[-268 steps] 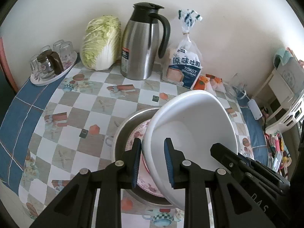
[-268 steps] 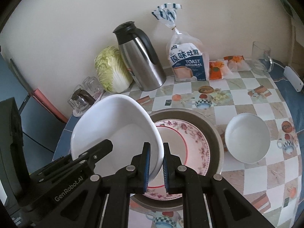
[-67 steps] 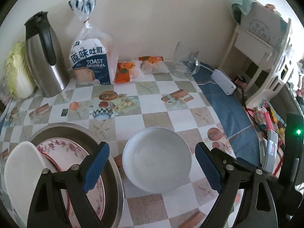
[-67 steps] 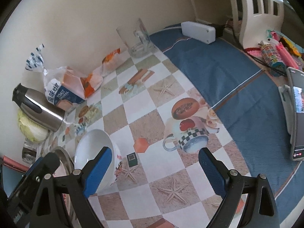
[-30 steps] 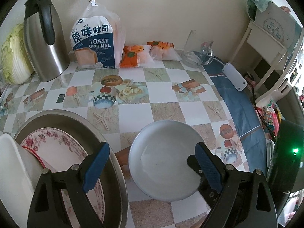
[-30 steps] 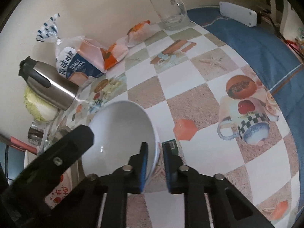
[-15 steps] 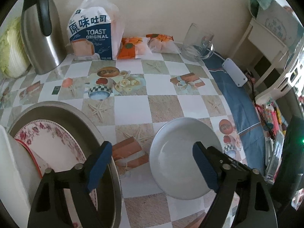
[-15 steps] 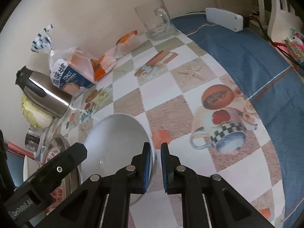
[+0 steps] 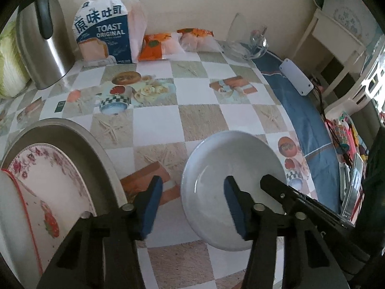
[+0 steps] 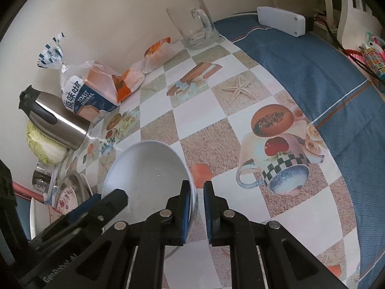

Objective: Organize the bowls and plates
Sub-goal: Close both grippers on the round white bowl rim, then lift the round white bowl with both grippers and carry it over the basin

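Open checkered counter (image 9: 197,118) stretches from the white bowl (image 9: 231,187) to the back edge. There the toast bag (image 9: 103,33), thermos (image 9: 43,48) and glass mug (image 10: 192,24) block passage; the steel basin (image 9: 79,149) crowds the left edge.

Ahead of me on the checkered tablecloth (image 9: 197,118): steel thermos (image 9: 41,41), toast bag (image 9: 105,38), orange snack packs (image 9: 158,47), glass mug (image 10: 195,24). Cabbage (image 9: 10,72) beside thermos. White power strip (image 9: 296,75) on blue border.
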Available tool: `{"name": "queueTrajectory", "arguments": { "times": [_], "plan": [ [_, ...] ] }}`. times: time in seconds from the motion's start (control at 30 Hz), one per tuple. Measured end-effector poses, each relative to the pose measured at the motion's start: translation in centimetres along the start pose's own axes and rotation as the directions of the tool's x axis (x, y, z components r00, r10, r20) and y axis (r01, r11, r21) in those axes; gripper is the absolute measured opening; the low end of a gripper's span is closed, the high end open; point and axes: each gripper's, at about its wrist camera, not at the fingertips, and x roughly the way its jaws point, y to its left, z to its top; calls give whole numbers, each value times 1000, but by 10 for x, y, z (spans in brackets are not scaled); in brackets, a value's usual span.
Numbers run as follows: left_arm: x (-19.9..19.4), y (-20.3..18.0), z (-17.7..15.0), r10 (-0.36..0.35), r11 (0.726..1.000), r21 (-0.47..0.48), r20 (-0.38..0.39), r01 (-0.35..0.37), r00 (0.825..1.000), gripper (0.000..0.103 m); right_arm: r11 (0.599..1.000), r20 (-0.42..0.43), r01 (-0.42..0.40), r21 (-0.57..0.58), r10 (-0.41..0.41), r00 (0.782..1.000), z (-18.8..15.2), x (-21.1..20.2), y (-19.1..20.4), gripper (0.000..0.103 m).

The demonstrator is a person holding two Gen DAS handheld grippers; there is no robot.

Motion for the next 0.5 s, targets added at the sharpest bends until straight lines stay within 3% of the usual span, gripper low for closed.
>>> {"name": "queueTrajectory", "arguments": {
  "times": [0.43, 0.5],
  "plan": [
    [13, -6, -5, 18, 999, 41, -4, -18, 1000, 38, 1000, -33, 5, -1, -5, 999, -3, 10, 1, 12],
    [12, -6, -5, 24, 998, 49, 2, -24, 1000, 31, 1000, -37, 1, -6, -2, 999, -4, 10, 2, 12]
  ]
}}
